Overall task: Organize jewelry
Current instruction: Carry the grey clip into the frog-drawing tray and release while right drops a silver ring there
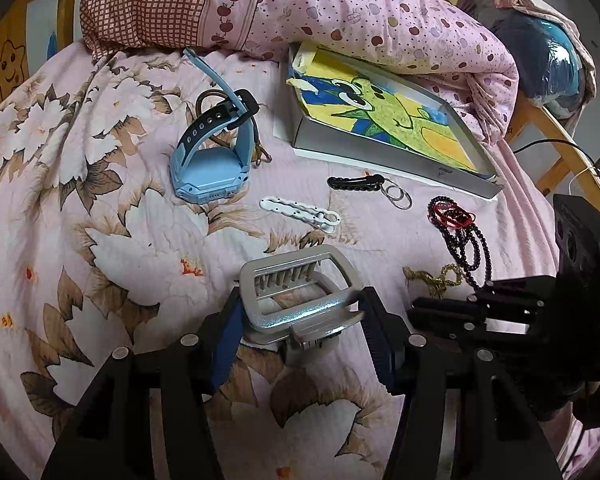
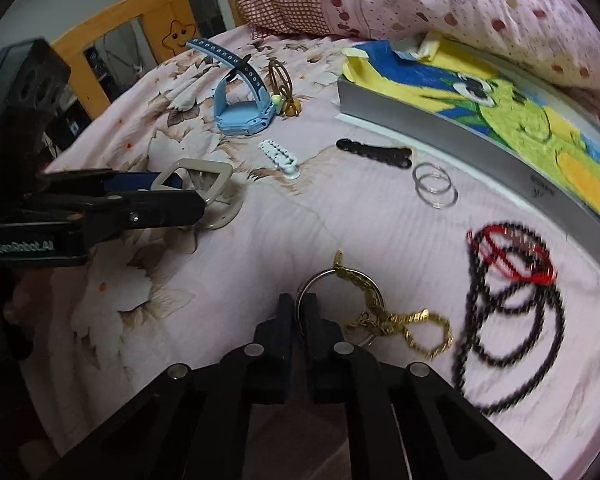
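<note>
Silver hair claw (image 1: 300,300) clamped between left gripper (image 1: 300,344) fingers, right gripper (image 2: 298,320) pinching metal ring (image 2: 332,280)

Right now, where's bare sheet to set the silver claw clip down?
Free: the floral sheet left of the blue smartwatch, and the strip between the white wavy hair clip and the left tongs. Crowded: right side, around the black bead necklace, gold chain and grey box.

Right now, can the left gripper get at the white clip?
Probably not yet: the left gripper is already shut on the silver claw clip. The white clip lies just ahead with bare sheet between.
</note>
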Demonstrator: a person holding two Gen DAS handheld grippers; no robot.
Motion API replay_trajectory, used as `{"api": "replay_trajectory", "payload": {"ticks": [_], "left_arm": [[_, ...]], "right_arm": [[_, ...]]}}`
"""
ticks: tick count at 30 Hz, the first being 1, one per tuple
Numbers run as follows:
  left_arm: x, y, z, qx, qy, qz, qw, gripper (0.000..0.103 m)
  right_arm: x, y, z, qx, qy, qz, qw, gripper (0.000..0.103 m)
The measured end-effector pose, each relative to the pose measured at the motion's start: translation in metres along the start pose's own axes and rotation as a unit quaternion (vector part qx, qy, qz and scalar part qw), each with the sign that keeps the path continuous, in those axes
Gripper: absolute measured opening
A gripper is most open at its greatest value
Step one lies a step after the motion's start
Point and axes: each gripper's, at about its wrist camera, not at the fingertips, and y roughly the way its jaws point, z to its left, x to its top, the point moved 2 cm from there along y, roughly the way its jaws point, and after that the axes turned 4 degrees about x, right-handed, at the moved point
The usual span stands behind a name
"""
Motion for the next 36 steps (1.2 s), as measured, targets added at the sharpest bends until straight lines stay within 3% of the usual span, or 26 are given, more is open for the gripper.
{"api": "replay_trajectory", "payload": {"ticks": [3,9,19,28,32,36], "left_arm": [[-0.002,-0.002,-0.002,0.006,0.002,0.0,1.0,0.05],[-0.003,-0.006,-0.004,0.008,0.001,-0.005,1.0,0.05],[0.003,-0.02,-0.011,0.003,0.008,-0.039,0.9992,0.05],[0.037,-0.027,-0.024,-0.005,0.001,-0.072,0.9974,0.05],[0.065,-0.018,-0.03,-0.011,-0.001,-0.086,0.9962,0.05],[0.102,0.001,-0.041,-0.018,0.007,-0.098,0.995,0.05]], "right_arm": [[-0.006,-0.008,-0.006,0.036,0.049,-0.009,0.998,0.005],[-0.01,-0.029,-0.016,0.133,0.153,-0.048,0.978,0.004],[0.017,-0.066,-0.018,0.203,0.189,-0.111,0.954,0.003],[0.031,-0.088,-0.045,0.208,0.209,-0.154,0.943,0.003],[0.044,-0.104,-0.07,0.186,0.209,-0.176,0.944,0.003],[0.066,-0.111,-0.103,0.133,0.196,-0.192,0.952,0.003]]}}
